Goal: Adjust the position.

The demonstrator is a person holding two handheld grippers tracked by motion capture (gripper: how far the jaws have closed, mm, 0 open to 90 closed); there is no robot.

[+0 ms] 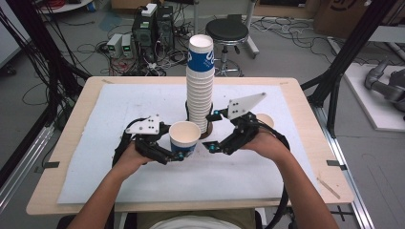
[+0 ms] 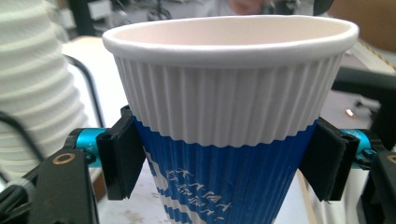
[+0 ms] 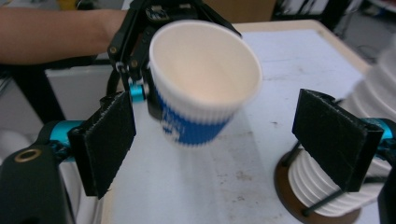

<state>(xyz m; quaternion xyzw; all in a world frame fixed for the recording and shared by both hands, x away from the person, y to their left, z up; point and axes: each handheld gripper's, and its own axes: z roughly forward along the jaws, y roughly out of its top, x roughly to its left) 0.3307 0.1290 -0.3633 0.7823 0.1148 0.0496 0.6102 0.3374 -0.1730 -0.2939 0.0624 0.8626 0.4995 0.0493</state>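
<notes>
A single paper cup [image 1: 185,138], white ribbed top over a blue printed band, stands upright just above the white mat. My left gripper [image 1: 177,151] is shut on it. In the left gripper view both pads [image 2: 122,158] press the blue band of the cup [image 2: 229,93] from either side. My right gripper [image 1: 211,130] stands open beside it, between the cup and the tall stack of cups [image 1: 200,81]. In the right gripper view its jaws [image 3: 219,140] are wide apart with nothing between them, and the cup [image 3: 201,88] sits a little beyond them.
The stack's base [image 3: 327,186] sits in a brown round holder with a wire frame. Another cup [image 1: 265,120] stands behind my right hand. A white mat [image 1: 119,109] covers the wooden table [image 1: 76,114]. A stool and computer gear stand on the floor beyond.
</notes>
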